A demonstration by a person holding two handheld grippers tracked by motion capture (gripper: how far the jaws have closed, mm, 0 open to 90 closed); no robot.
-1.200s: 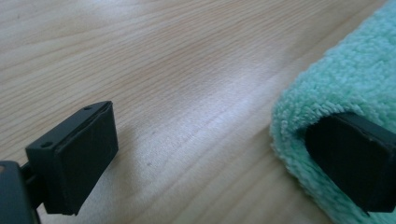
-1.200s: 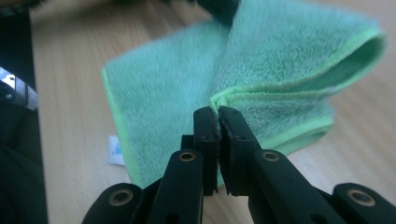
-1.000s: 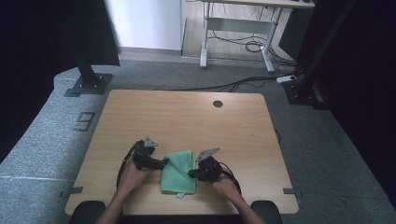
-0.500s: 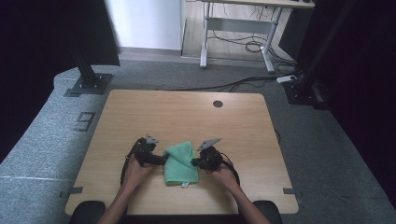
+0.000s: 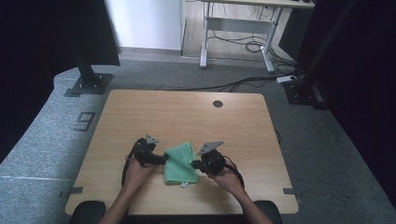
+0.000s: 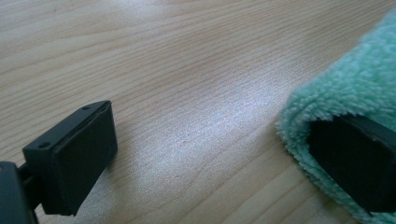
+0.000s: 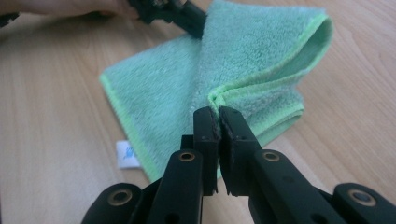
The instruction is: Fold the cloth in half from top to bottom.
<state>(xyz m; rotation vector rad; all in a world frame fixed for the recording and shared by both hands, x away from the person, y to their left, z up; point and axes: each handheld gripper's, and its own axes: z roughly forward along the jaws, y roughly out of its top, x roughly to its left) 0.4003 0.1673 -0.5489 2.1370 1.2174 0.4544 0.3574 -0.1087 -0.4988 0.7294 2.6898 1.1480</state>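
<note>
Cloth of soft green microfibre (image 5: 181, 163) lies on the wooden bench (image 5: 187, 112) between both tools, right tool (image 7: 218, 116) clamped on its hem corner, left tool (image 5: 161, 159) open, one jaw tucked under its opposite edge.

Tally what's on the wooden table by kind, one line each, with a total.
Green cloth: 1
White tag sewn on the cloth: 1
Hand-held gripper: 2, the left hand-held gripper and the right hand-held gripper
Total: 4
</note>
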